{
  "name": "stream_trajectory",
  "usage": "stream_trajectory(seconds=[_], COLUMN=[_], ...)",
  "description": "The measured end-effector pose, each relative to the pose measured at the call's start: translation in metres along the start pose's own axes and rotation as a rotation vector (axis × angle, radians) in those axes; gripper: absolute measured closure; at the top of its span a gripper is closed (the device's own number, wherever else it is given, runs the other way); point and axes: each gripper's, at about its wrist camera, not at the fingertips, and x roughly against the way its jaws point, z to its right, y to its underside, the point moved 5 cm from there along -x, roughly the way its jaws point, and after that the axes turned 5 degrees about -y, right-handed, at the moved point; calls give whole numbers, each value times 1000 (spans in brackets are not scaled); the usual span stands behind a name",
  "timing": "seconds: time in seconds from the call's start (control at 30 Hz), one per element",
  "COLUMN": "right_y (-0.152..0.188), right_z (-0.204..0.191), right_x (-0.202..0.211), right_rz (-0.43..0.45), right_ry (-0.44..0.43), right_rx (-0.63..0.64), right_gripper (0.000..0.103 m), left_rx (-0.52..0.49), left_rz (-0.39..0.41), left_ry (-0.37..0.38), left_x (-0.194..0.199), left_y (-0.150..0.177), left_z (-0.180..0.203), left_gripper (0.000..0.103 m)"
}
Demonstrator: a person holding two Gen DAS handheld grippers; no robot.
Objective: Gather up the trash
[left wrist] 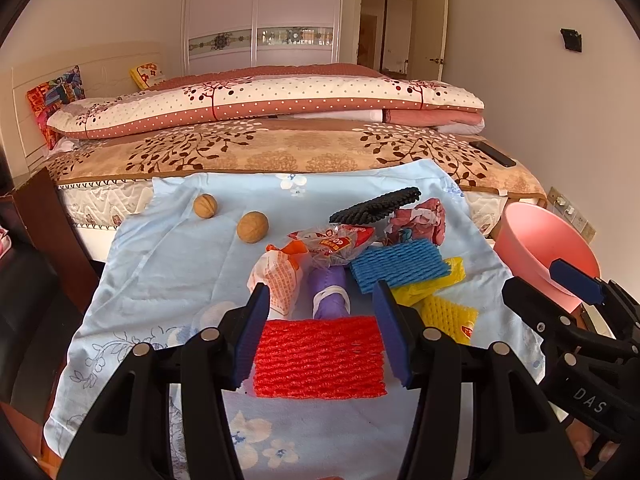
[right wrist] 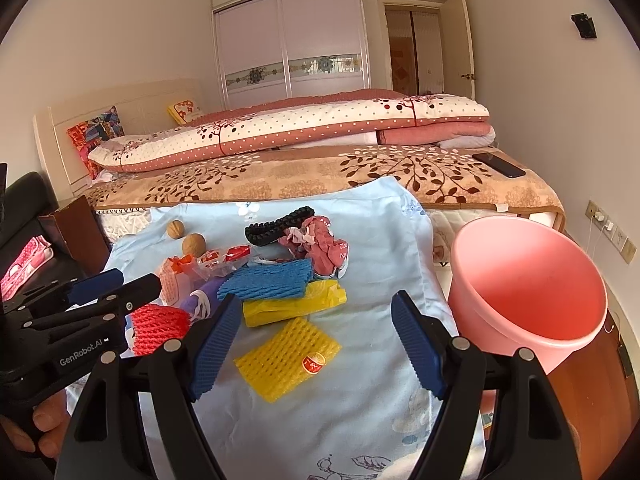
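**Red foam net between the left tongs; bin off to the right**

Where the pale blue cloth (left wrist: 168, 264) covers the bench, the pink bin (right wrist: 528, 280) stands at its right edge. The left tongs (left wrist: 320, 332) are spread, straddling the red foam net (left wrist: 320, 356), whose long axis runs across the gap. The right tongs (right wrist: 320, 340), also released, hover nearer the yellow foam net (right wrist: 288, 356).

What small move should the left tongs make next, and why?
Probably close the left tongs on the red foam net: the open fingers already stand on either side of it, and the pink bin waits to the right.
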Motion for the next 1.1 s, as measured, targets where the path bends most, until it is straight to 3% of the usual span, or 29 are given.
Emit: stream_trajectory(seconds=[0.33,0.57,0.83,1.1], right_y=[1,4,11,15], right_z=[6,6,2,-2], right_x=[2,0,-4,-9], right_rz=[9,-14,-47,-70], right_ry=[33,9,-20,-44], right_rx=[-13,-12,-9,-6], right_gripper=[27,27,27,27], left_rx=[9,24,24,-13], left_rz=[4,8,-50,-127], left_ry=[18,40,72,137], left_x=[2,8,7,-13], left_y=[-3,-7,12,28], left_z=[-10,-26,-49,-48], left_gripper=[49,49,49,49])
